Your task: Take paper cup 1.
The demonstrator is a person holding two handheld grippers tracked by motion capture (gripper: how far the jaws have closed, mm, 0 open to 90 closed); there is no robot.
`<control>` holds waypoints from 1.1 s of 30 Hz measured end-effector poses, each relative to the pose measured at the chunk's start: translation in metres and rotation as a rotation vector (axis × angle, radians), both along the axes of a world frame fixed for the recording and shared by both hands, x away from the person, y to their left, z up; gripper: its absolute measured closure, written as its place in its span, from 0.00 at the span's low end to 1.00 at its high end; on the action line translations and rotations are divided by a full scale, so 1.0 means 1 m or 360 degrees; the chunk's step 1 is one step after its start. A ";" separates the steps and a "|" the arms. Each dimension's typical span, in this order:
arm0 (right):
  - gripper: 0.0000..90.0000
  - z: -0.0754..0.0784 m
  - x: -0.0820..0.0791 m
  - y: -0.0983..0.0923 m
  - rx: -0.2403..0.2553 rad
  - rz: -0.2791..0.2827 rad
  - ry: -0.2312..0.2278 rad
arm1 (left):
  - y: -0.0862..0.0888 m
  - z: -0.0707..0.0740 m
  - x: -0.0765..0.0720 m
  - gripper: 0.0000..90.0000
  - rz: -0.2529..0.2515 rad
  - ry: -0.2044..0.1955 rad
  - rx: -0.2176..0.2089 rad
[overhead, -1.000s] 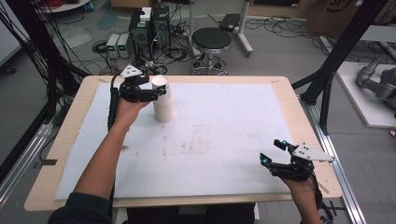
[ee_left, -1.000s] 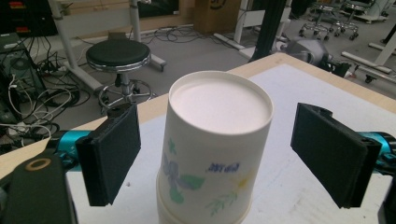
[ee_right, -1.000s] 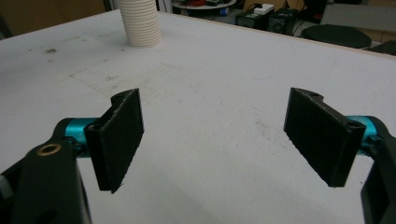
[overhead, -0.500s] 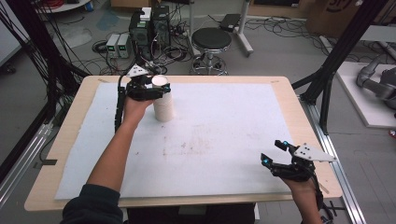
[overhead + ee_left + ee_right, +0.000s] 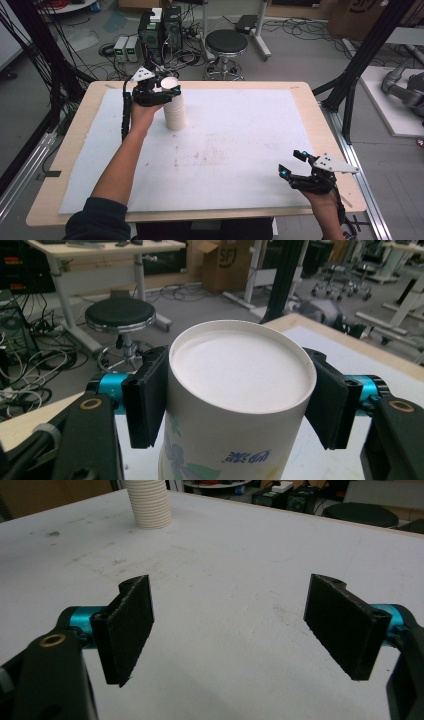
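1. The left gripper (image 5: 167,91) stands at the far left of the white mat (image 5: 240,145), level with the top of the stack of paper cups (image 5: 174,107). The stack stands upright, long axis vertical, and its rim sits right between the jaws, so any coming lift is straight up along that axis.
2. In the left gripper view the jaws have just been closing, and both black pads (image 5: 147,395) now lie against opposite sides of the top cup (image 5: 240,405) just under its rim. The grip looks light; the cup wall shows no denting.
3. Judging by this, the step in hand is pulling the top cup off the stack, and the left hand is clearly the nearer one.
4. The right gripper (image 5: 295,164) rests at the near right edge of the mat, well apart from the stack. Its jaws are spread wide with nothing but bare mat between them.
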State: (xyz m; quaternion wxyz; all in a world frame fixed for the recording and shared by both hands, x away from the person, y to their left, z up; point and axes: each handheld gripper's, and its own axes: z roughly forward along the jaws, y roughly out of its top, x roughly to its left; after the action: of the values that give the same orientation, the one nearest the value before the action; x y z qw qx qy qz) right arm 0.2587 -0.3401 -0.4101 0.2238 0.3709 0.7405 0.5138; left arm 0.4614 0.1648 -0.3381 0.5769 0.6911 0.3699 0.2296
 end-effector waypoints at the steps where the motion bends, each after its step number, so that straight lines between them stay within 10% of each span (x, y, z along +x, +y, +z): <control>1: 0.23 0.000 0.000 0.000 0.0001 0.0000 0.0003 | 0.001 0.002 -0.001 0.37 0.0003 -0.0011 -0.0004; 25: 0.23 0.002 0.000 0.009 -0.0014 0.0035 -0.0005 | 0.034 0.074 -0.052 0.39 0.0106 -0.0366 -0.0171; 33: 0.23 0.003 0.001 0.013 -0.0016 0.0052 -0.0006 | 0.046 0.072 -0.081 0.40 0.0045 -0.0390 -0.0175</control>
State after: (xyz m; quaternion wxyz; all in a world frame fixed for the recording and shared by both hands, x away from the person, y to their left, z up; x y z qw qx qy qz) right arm 0.2594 -0.3268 -0.4073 0.2187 0.3565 0.7487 0.5143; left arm 0.3806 0.2108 -0.2658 0.6516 0.6198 0.3185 0.2997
